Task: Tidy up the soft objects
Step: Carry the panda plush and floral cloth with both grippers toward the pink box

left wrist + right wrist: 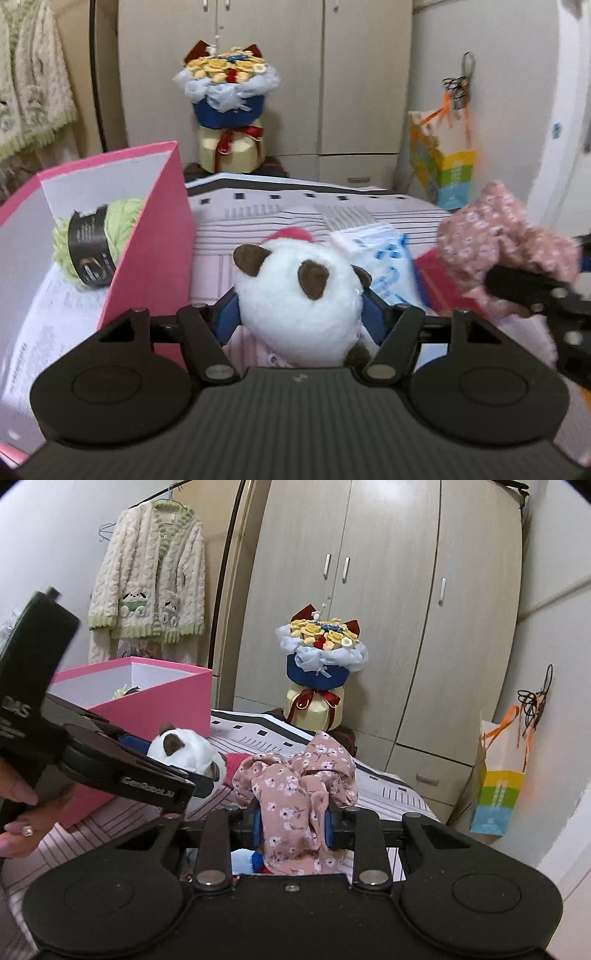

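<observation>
Both tools (299,314) (293,827) clamped, tilted slightly downward.

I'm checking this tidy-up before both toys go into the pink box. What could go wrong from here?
1. The left gripper pinches the round white plush panda by its soft sides; it may squirm free.
2. The right gripper holds only a fold of the pink floral fabric piece, so it might slip.
3. The pink cardboard box already holds a green yarn skein, and its wall could be knocked.

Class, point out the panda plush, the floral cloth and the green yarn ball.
Panda plush (295,295): left wrist view, white head.
Floral cloth (295,794): right wrist view, bunched middle.
Green yarn ball (122,218): left wrist view, fuzzy end beside its black label.
</observation>
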